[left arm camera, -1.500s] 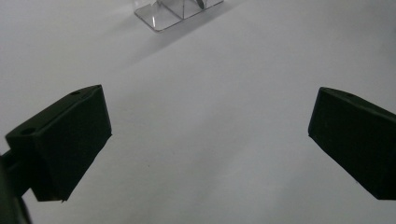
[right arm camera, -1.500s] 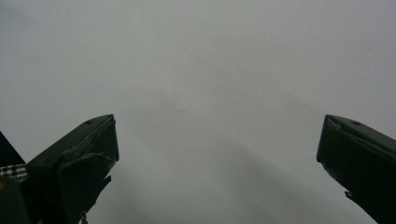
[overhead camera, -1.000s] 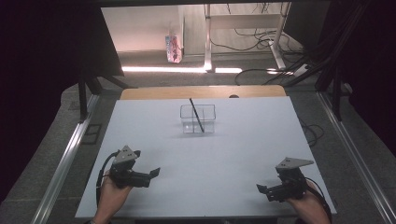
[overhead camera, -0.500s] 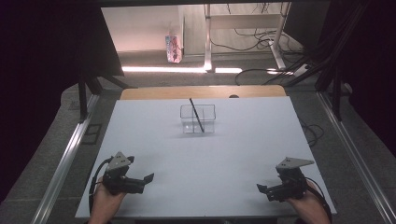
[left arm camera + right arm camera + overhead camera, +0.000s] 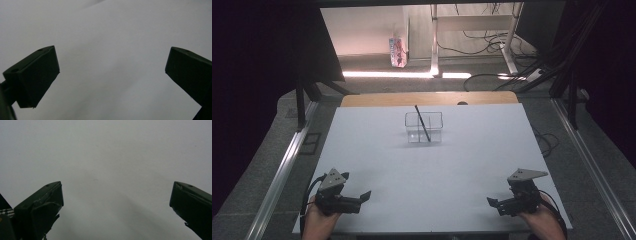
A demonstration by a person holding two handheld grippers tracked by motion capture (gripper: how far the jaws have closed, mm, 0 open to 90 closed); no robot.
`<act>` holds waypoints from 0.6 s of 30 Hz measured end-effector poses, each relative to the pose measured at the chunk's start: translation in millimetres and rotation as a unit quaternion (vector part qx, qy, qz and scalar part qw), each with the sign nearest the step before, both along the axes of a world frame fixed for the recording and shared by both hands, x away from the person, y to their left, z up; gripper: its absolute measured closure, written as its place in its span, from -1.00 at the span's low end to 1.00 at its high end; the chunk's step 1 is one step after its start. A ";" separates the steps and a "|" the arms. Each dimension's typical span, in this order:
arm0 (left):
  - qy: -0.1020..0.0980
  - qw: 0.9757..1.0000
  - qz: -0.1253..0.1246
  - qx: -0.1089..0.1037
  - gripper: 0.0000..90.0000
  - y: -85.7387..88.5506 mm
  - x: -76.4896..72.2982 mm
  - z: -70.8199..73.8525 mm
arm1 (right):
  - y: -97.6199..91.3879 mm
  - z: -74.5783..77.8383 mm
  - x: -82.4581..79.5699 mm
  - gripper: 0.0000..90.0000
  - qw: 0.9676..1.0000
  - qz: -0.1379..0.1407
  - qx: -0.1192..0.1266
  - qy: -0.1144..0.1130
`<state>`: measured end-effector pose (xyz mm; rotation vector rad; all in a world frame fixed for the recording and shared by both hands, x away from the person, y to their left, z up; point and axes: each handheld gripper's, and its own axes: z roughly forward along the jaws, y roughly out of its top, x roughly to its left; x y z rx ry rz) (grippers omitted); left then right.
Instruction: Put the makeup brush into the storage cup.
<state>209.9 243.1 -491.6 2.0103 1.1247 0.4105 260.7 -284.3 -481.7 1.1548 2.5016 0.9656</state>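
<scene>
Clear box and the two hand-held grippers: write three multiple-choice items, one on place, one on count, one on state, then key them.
1. Where does the clear box stand on the white table?
A. near edge
B. middle, toward the far side
C. right corner

2. How many dark sticks lean in it?
A. one
B. two
C. three

3. How are the left hand-held gripper and right hand-held gripper?
A. both open, empty
B. both shut
C. one holding the stick

B: it sits far from both hands.
A: a single slanted stick.
A: the jaws stand wide apart over bare table.
</scene>
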 end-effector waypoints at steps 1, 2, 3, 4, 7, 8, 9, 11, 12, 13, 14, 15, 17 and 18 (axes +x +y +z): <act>0.000 1.000 0.001 0.001 -1.00 0.7 -1.1 -0.3 | 0.1 -0.2 0.0 -1.00 1.000 0.000 0.001 0.000; 0.001 1.000 0.002 0.001 -1.00 1.4 -2.1 -0.7 | 0.1 -0.3 0.0 -1.00 1.000 0.000 0.001 0.000; 0.001 1.000 0.003 0.002 -1.00 2.4 -3.3 -1.0 | 0.2 -0.4 0.0 -1.00 1.000 0.000 0.000 0.000; 0.002 1.000 0.003 0.003 -1.00 2.9 -4.0 -1.2 | 0.2 -0.5 0.1 -1.00 1.000 0.000 0.000 0.000; 0.003 1.000 0.006 0.004 -1.00 4.6 -6.8 -1.9 | 0.2 -0.5 0.1 -1.00 1.000 0.000 -0.001 0.000; 0.004 1.000 0.007 0.005 -1.00 5.1 -7.6 -2.0 | 0.3 -0.6 0.0 -1.00 1.000 0.000 -0.001 0.000; 0.004 1.000 0.007 0.006 -1.00 5.6 -8.3 -2.4 | 0.3 -0.6 0.1 -1.00 1.000 0.000 -0.001 0.000; 0.005 1.000 0.009 0.005 -1.00 6.5 -9.4 -2.9 | 0.2 -0.6 0.1 -1.00 1.000 0.000 -0.001 0.000; 0.006 1.000 0.009 0.006 -1.00 7.2 -10.0 -3.0 | 0.2 -0.6 0.1 -1.00 1.000 0.000 -0.001 0.001; 0.006 1.000 0.011 0.006 -1.00 7.7 -10.6 -3.4 | 0.1 -0.7 0.1 -1.00 1.000 0.000 -0.001 0.001; 0.007 1.000 0.011 0.006 -1.00 8.2 -11.0 -3.6 | 0.1 -0.7 0.1 -1.00 1.000 0.000 -0.001 0.001; 0.008 1.000 0.011 0.007 -1.00 8.8 -11.6 -3.7 | 0.2 -0.7 0.1 -1.00 1.000 0.000 -0.001 0.001; 0.010 1.000 0.013 0.007 -1.00 9.5 -12.6 -4.5 | 0.2 -0.7 0.1 -1.00 1.000 0.000 -0.001 0.001; 0.012 1.000 0.013 0.008 -1.00 9.8 -13.2 -4.8 | 0.2 -0.8 0.1 -1.00 1.000 0.000 -0.001 0.001</act>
